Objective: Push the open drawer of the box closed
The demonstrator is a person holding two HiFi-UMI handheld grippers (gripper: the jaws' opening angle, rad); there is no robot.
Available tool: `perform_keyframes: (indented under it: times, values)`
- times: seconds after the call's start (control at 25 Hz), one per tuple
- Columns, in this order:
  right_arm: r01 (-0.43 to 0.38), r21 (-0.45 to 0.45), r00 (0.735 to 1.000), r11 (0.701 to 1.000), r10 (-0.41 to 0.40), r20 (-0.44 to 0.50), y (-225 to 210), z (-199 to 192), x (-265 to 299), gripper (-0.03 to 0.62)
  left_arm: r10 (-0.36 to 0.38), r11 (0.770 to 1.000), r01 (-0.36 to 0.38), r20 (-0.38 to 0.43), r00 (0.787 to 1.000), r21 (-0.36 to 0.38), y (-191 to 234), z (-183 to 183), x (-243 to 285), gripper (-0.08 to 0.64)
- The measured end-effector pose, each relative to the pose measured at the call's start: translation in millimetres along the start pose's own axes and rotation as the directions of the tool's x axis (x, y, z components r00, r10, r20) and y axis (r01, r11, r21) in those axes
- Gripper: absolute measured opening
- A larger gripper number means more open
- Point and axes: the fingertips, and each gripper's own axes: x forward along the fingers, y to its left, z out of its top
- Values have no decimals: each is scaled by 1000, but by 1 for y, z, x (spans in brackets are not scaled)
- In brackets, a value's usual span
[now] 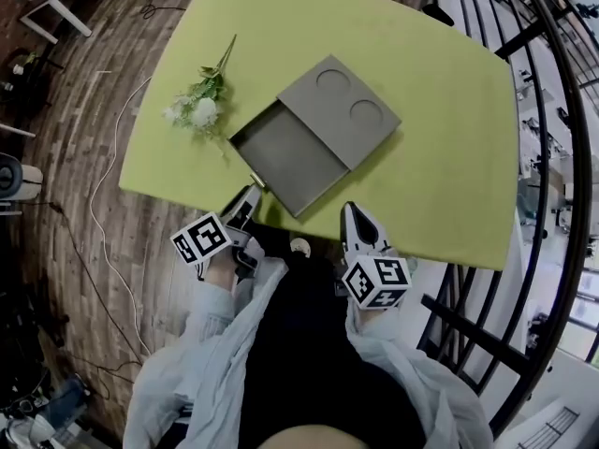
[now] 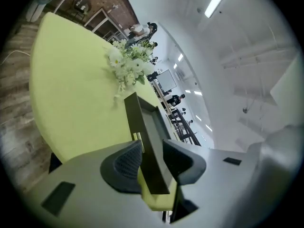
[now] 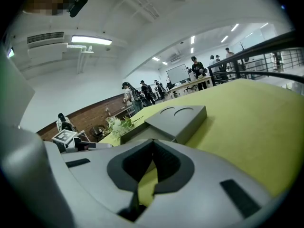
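- White flowers (image 1: 201,106) lie on the green counter (image 1: 449,138). They are left of the drawer (image 1: 290,157) and do not touch it.
- The left claw (image 1: 248,199) is at the drawer's near left corner, by a small gold knob (image 1: 255,181). In the head view its tips are too small to make out.
- The left gripper view shows more. The left claw (image 2: 152,145) is spread, and the drawer's front wall stands up between its two pads (image 2: 123,163). The pads are close on each side, but I cannot tell if they squeeze the wall.
- The drawer is pulled out of the grey box (image 1: 342,110), toward the person. Only the head view shows its whole flat bottom.
- The box is in the middle of the counter and has two round dents (image 1: 365,112) on top.
- The right claw (image 1: 354,211) is by the counter's near edge, apart from the drawer. In the right gripper view its tips are pressed together, with nothing between them.
- Only the right gripper view shows people (image 3: 197,68) far back. They are small and blurry.
- A dark railing (image 1: 552,110) is at the far right, cut off by the picture's edge.
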Motion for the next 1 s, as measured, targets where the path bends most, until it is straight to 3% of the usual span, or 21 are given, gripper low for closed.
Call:
perform_keyframes:
  times: [0.4,0.68,1.0]
  values:
    - [-3,24,1000,1000,3,-2,0,-1,10,6,90,986,-99,-73,993,-133,24,3,15,135]
    - [12,38,1000,999,-12,-2,-4,-4,11,7,112,956,-135,-98,989,-262,37,-5,21,135]
    - [22,40,1000,999,-22,-7,-9,-6,10,7,65,936,-93,-91,994,-339,37,-5,24,127]
